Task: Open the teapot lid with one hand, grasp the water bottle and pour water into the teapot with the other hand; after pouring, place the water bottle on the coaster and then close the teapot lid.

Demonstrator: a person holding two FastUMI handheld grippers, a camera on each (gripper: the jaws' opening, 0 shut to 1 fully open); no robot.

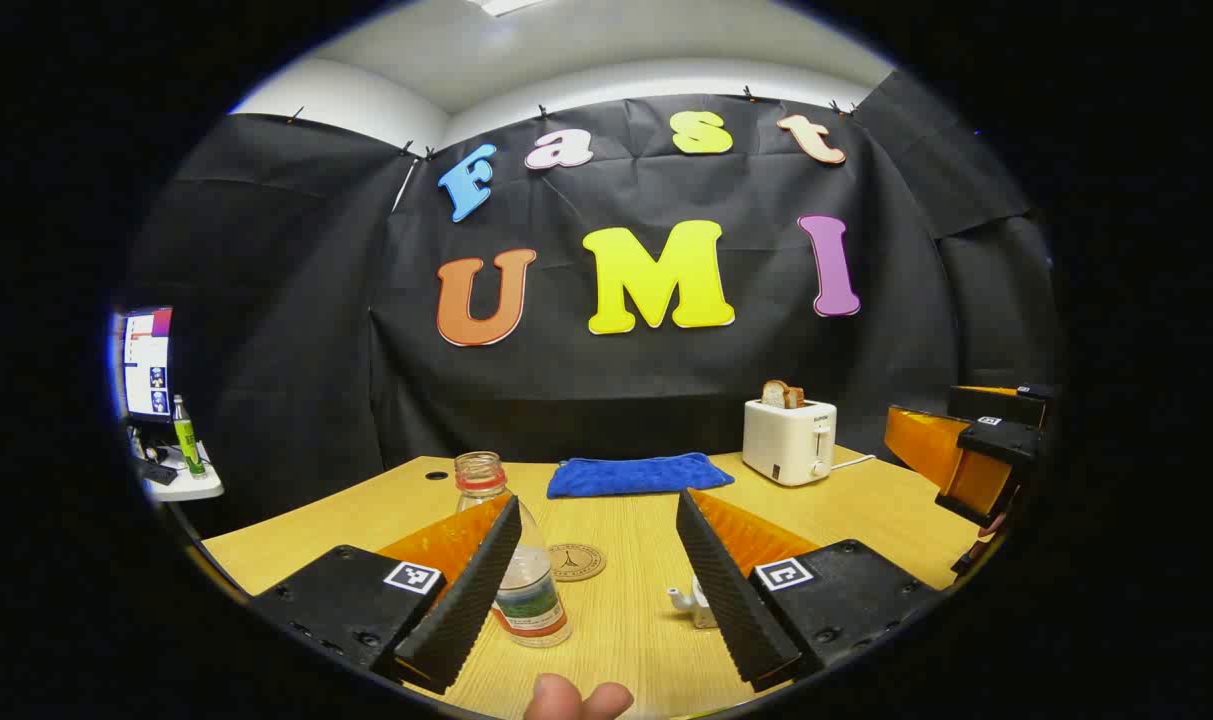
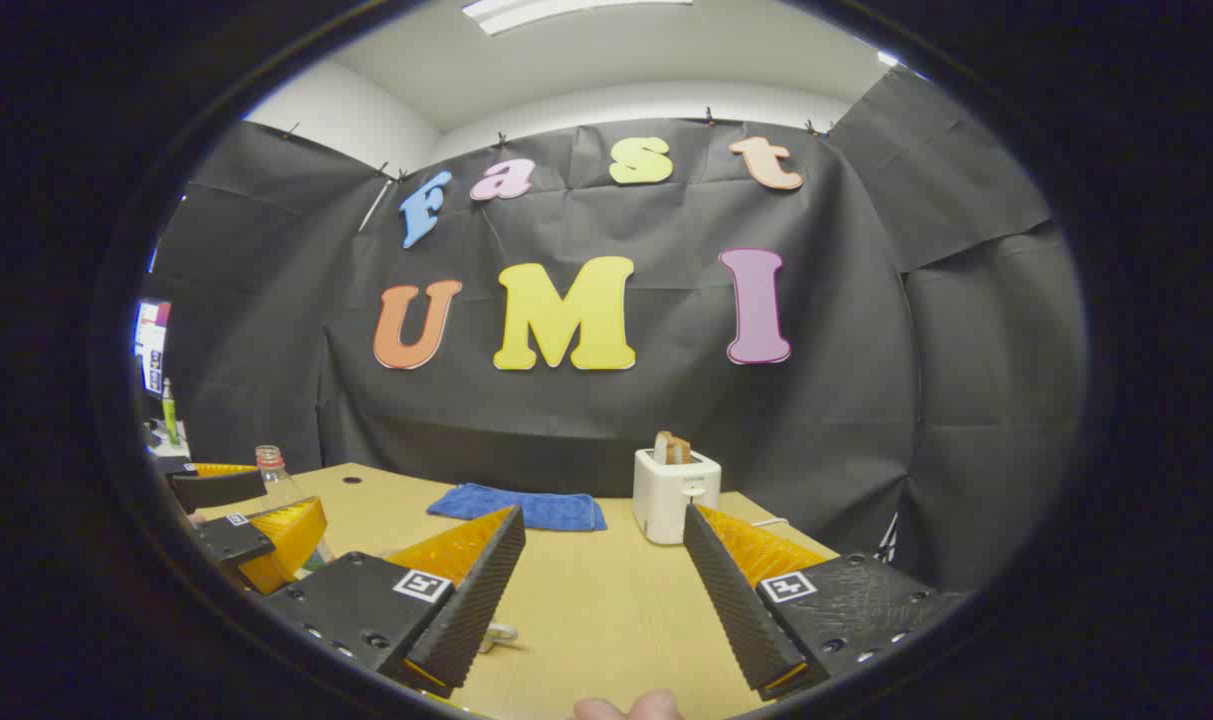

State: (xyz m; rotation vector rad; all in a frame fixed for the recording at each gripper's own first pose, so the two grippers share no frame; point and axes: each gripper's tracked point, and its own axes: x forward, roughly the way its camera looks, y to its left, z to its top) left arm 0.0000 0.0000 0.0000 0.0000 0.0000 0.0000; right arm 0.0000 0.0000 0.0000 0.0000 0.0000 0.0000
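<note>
Clear plastic, the water bottle (image 1: 514,560) stands capless in the lower middle of the left gripper view, partly behind the left gripper's (image 1: 601,575) left finger, just inside wide-open jaws that grip nothing. The coaster (image 1: 576,561) lies between the fingers, beyond the bottle; the teapot (image 1: 694,603) peeks out beside the right finger. The layout probably keeps each item in easy reach.

In the right gripper view, the right gripper (image 2: 601,590) gapes wide and empty, and the bottle (image 2: 278,487) is far left.
</note>
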